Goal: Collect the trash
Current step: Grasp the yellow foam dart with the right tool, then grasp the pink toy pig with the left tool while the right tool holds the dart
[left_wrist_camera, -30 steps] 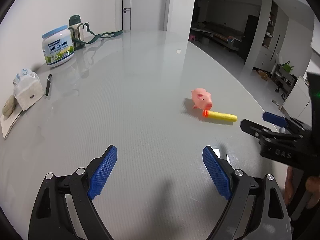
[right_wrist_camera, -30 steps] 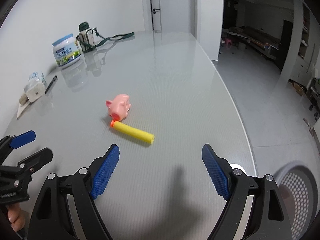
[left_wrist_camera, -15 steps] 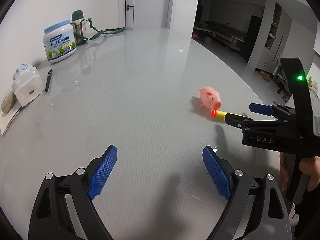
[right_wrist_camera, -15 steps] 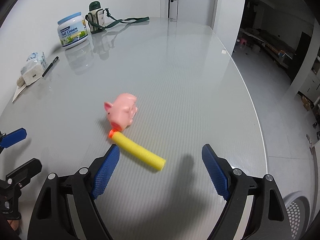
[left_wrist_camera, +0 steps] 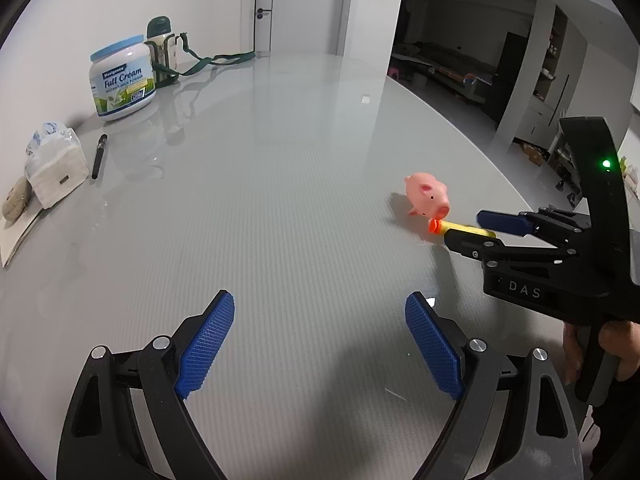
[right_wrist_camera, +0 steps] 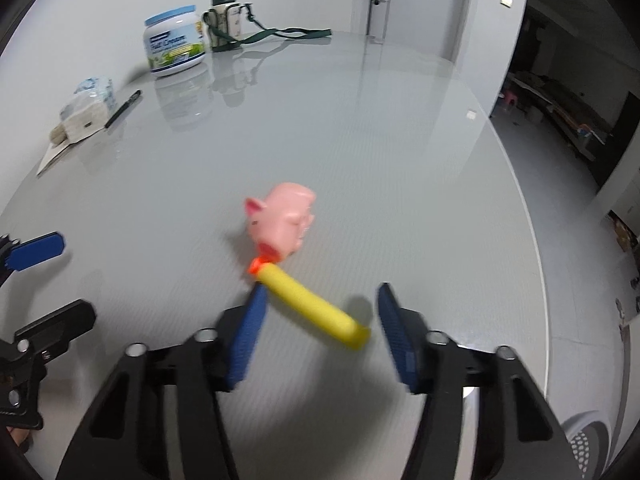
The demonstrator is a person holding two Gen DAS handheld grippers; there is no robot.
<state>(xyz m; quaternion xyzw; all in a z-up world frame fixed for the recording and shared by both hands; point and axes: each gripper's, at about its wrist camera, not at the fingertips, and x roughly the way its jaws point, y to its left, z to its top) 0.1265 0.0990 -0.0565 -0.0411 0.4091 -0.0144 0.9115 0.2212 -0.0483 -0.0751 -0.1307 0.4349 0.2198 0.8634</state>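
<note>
A yellow foam dart with an orange tip lies on the grey table, its tip against a pink toy pig. My right gripper straddles the dart and its jaws are closing. The left pad is at the dart's side, while a small gap shows before the right pad. In the left wrist view the right gripper reaches in from the right over the dart, beside the pig. My left gripper hovers wide open over bare table, holding nothing.
A milk powder tub, a bottle with a green strap, a tissue pack and a pen stand along the far left wall. The table's curved edge runs on the right; a white perforated bin sits below it.
The right gripper moved forward and down over the dart and rolled slightly, and its jaws narrowed around it. The left gripper stayed wide open with little movement.
</note>
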